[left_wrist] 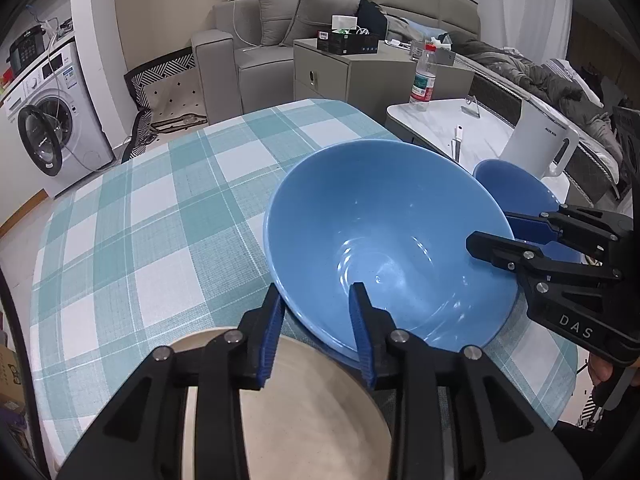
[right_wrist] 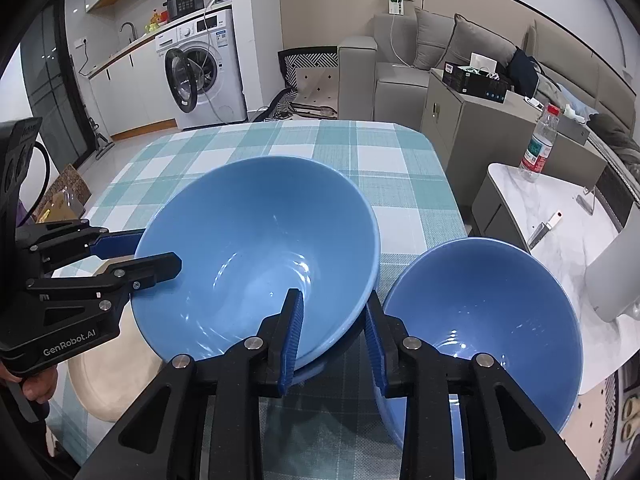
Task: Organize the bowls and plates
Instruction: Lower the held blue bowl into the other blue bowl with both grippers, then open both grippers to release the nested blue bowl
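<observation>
Two grippers straddle the rim of one large bowl (right_wrist: 256, 256) from opposite sides. On the left gripper (left_wrist: 318, 328), one blue pad sits inside the wall and the other outside; a clear gap shows at the outer pad, so the fingers stand apart around the rim rather than clamped on it. The right gripper (right_wrist: 332, 336) is placed the same way at the bowl's other edge, and there too I see daylight beside the rim, so I read its fingers as loosened and not pressing.

The large bowl looks tilted and seems to rest on the checked tablecloth (right_wrist: 360, 152), its near-left edge overlapping a beige plate (left_wrist: 304, 412). A small bowl (right_wrist: 480, 320) stands just beside it on the right, close to the table's edge, with a white side table (right_wrist: 560, 240) beyond.

With the sorting hardly begun, the risks lie in the slack hold. If the bowl is lifted before both pairs close, the smooth glaze could slip through the pads. Propped on the plate, it may rock or slide when released. A sideways nudge by the right gripper could push the small bowl off the edge.
</observation>
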### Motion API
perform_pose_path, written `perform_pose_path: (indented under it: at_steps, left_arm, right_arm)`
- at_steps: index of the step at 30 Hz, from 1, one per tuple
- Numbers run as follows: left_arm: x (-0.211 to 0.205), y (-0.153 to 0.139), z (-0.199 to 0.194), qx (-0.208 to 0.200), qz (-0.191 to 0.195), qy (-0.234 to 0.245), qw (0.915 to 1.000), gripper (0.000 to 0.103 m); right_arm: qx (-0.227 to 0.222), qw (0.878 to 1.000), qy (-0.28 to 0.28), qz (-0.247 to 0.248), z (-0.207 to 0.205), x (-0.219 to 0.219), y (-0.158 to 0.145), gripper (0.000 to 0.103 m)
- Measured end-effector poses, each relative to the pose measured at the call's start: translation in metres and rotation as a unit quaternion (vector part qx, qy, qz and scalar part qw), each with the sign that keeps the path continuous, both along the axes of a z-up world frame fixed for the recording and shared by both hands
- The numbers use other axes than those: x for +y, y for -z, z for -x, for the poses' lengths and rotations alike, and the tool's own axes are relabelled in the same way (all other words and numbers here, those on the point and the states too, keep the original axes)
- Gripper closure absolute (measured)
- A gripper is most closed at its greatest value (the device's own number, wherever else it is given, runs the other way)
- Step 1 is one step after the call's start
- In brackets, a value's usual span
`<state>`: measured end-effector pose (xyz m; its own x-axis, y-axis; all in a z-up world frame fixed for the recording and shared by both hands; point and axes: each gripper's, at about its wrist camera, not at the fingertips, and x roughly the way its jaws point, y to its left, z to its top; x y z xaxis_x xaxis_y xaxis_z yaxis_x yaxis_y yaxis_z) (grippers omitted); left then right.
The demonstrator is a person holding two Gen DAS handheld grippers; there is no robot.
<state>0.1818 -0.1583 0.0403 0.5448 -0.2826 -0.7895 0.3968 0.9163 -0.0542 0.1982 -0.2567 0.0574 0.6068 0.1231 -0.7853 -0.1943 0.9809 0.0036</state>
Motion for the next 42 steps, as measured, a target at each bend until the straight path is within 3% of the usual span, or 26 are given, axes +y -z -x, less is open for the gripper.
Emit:
perform_pose_path:
  at_steps: [10, 27, 30, 32, 36, 37, 38, 40, 42]
  left_arm:
    - [0.002, 0.005, -0.001, 0.011, 0.004, -0.002, 0.9999, 0.065]
    - [0.01, 0.004, 0.001, 0.02, 0.019, -0.013, 0.9995, 0.048]
    - [0.012, 0.003, 0.002, 0.019, 0.025, -0.016, 0.9994, 0.039]
    - [0.014, 0.002, 0.002, 0.021, 0.031, -0.019, 0.9991, 0.026]
    - [0.018, 0.0, 0.003, 0.03, 0.057, -0.016, 0.9978, 0.026]
    - [0.019, 0.0, 0.003, 0.031, 0.063, -0.016, 0.9974, 0.023]
    - [0.019, -0.001, 0.003, 0.032, 0.066, -0.016, 0.9972, 0.012]
    - [0.02, -0.004, 0.005, 0.023, 0.074, -0.018, 0.9969, 0.004]
    - [0.019, -0.006, 0.007, 0.018, 0.079, -0.017, 0.9965, 0.004]
  right_arm:
    - [-0.001, 1.0, -0.006, 0.002, 0.001, -0.001, 0.0, 0.064]
    - [-0.019, 1.0, 0.016, -0.002, 0.004, -0.009, -0.007, 0.023]
    - [-0.025, 1.0, 0.018, -0.007, 0.007, -0.01, -0.009, 0.012]
    - [-0.033, 0.999, 0.021, -0.009, 0.009, -0.012, -0.012, 0.003]
    - [-0.044, 0.999, 0.028, -0.015, 0.012, -0.017, -0.019, 0.001]
    - [-0.047, 0.998, 0.03, -0.017, 0.013, -0.019, -0.02, 0.001]
    - [-0.05, 0.998, 0.032, -0.019, 0.014, -0.021, -0.022, 0.001]
    - [-0.054, 0.998, 0.036, -0.025, 0.015, -0.024, -0.025, 0.001]
    - [-0.057, 0.997, 0.037, -0.029, 0.017, -0.029, -0.028, 0.001]
